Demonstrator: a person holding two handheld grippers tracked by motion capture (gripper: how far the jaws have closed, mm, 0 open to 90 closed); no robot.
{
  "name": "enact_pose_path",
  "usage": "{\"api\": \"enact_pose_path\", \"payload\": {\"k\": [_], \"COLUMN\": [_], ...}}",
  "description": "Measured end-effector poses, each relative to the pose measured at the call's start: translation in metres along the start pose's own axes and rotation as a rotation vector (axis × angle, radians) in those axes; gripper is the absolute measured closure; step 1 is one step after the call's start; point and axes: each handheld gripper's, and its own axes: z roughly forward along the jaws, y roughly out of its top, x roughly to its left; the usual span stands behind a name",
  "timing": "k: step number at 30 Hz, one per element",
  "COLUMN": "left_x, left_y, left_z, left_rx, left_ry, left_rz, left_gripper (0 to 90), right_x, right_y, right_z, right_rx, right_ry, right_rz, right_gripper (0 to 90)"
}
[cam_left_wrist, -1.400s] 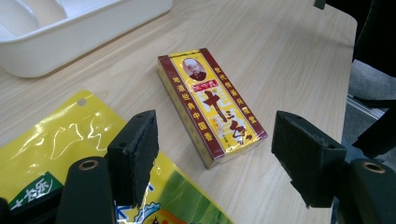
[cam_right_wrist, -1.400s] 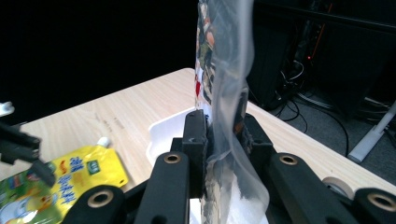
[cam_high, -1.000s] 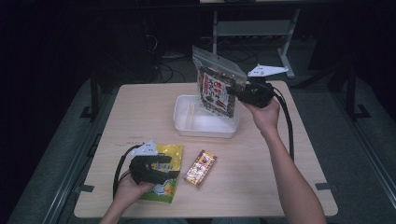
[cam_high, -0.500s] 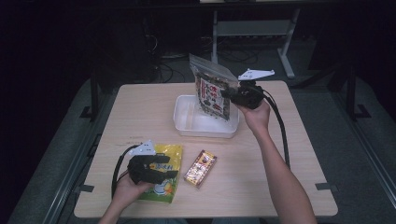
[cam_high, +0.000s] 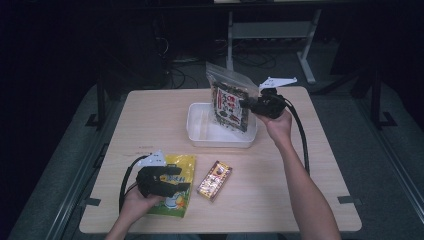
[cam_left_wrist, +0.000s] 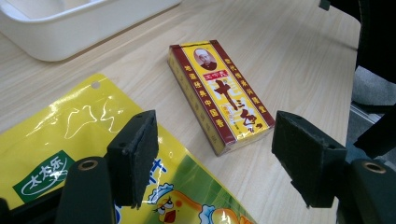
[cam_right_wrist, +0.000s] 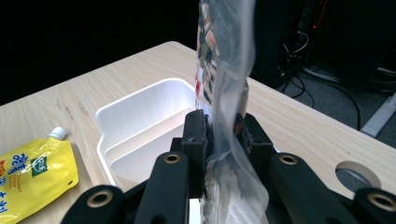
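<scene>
Right gripper (cam_high: 248, 104): fingers clamped on clear snack bag (cam_high: 229, 102), held upright over white bin (cam_high: 196, 131), judged for lowering in | Left gripper (cam_left_wrist: 212, 158): fingers apart, rested over yellow pouch (cam_left_wrist: 60, 140) beside red box (cam_left_wrist: 219, 93) | Worktop (cam_high: 150, 120): pale wood; room dark, cables seen behind

Overhead view; two close tool views

This looks like a lab or test room set up for recording. A plain wooden table (cam_high: 150, 120) stands alone on grey carpet (cam_high: 380, 165) in a dark room, with tape marks at its edges. Behind it, loose cables (cam_high: 180, 75) trail across the floor beside a metal stand (cam_high: 270, 30).
</scene>
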Motion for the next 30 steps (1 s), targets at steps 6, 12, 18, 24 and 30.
{"api": "enact_pose_path", "payload": {"k": [6, 12, 18, 24, 30], "left_x": [0.001, 0.001, 0.002, 0.001, 0.001], "left_y": [-0.001, -0.001, -0.001, 0.0, 0.0], "left_z": [-0.001, -0.001, -0.002, 0.0, 0.0], "left_rx": [0.0, -0.001, -0.001, 0.003, 0.007], "left_ry": [0.002, 0.003, 0.006, 0.008, 0.011], "left_rz": [-0.001, -0.004, -0.004, 0.0, 0.0], "left_gripper": [31.0, 30.9, 30.4, 29.6, 28.5], "right_x": [-0.006, -0.011, -0.013, -0.014, -0.014], "right_y": [-0.003, -0.005, -0.006, -0.008, -0.013], "right_z": [0.0, 0.0, 0.0, -0.002, -0.011], "right_rx": [-0.007, -0.014, -0.019, -0.017, -0.025], "right_ry": [0.012, 0.02, 0.018, 0.0, -0.003], "right_rz": [0.026, 0.053, 0.069, 0.079, 0.093], "right_gripper": [74.9, 74.1, 68.9, 57.9, 53.9]}}
